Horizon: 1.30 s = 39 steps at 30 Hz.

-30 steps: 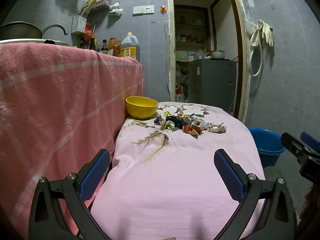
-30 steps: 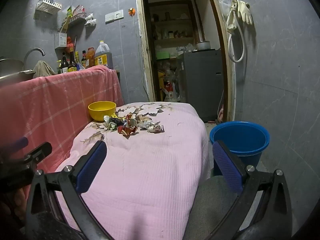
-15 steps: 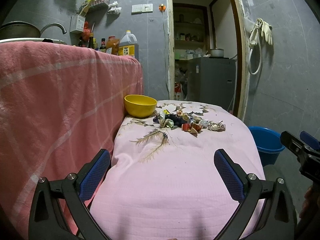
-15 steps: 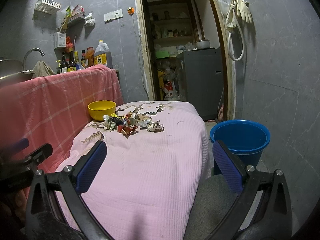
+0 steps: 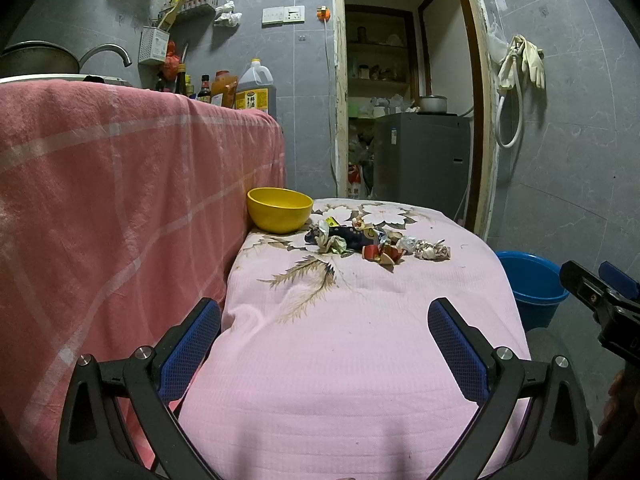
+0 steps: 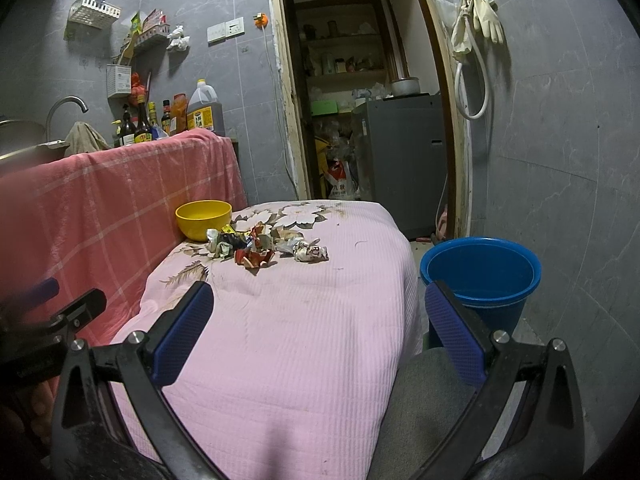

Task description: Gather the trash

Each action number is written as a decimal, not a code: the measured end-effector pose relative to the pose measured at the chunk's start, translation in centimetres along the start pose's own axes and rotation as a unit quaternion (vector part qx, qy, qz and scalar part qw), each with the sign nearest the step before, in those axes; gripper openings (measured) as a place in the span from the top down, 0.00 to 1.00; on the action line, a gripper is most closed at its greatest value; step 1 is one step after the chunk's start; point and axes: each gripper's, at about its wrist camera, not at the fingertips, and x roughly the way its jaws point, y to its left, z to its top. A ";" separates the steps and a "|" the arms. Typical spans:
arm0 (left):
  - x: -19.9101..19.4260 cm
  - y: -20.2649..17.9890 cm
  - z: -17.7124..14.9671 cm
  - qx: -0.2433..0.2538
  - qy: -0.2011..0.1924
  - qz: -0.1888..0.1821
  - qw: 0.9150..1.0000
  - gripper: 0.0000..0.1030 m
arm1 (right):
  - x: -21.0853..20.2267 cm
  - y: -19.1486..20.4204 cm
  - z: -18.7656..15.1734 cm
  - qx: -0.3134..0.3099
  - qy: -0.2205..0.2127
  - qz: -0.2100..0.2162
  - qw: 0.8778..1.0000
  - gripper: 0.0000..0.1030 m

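Observation:
A pile of crumpled wrappers and paper scraps [image 5: 372, 242] lies on the far part of a pink cloth-covered table [image 5: 352, 344]; it also shows in the right wrist view [image 6: 264, 246]. A yellow bowl [image 5: 279, 214] stands just left of the pile. A blue bucket [image 6: 482, 280] stands on the floor right of the table. My left gripper [image 5: 324, 344] is open and empty over the near table. My right gripper [image 6: 320, 332] is open and empty near the table's right edge.
A counter draped in a pink checked cloth [image 5: 120, 184] rises along the table's left side, with bottles [image 6: 160, 118] and a tap behind. An open doorway [image 5: 404, 112] with a grey cabinet lies beyond the table. A grey tiled wall [image 6: 560, 140] stands close on the right.
Both grippers have shifted slightly, so the table and trash sit a little higher in each view. Both stay open and empty.

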 end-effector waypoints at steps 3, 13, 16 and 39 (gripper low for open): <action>0.0 0.0 0.0 0.000 0.000 0.000 1.000 0.01 | 0.0 0.0 0.0 0.000 0.000 0.000 1.000 0.00; 0.2 -0.1 -0.2 0.000 0.001 0.000 1.000 0.01 | 0.0 0.0 -0.1 0.001 0.001 0.000 1.000 0.00; 0.2 -0.3 -0.4 0.000 0.002 0.000 1.000 0.01 | 0.1 0.0 -0.1 0.001 0.002 0.000 1.000 0.00; 0.4 -0.3 -0.9 -0.003 0.022 -0.002 1.000 0.01 | 0.4 0.1 -0.6 0.002 0.008 0.002 1.000 0.00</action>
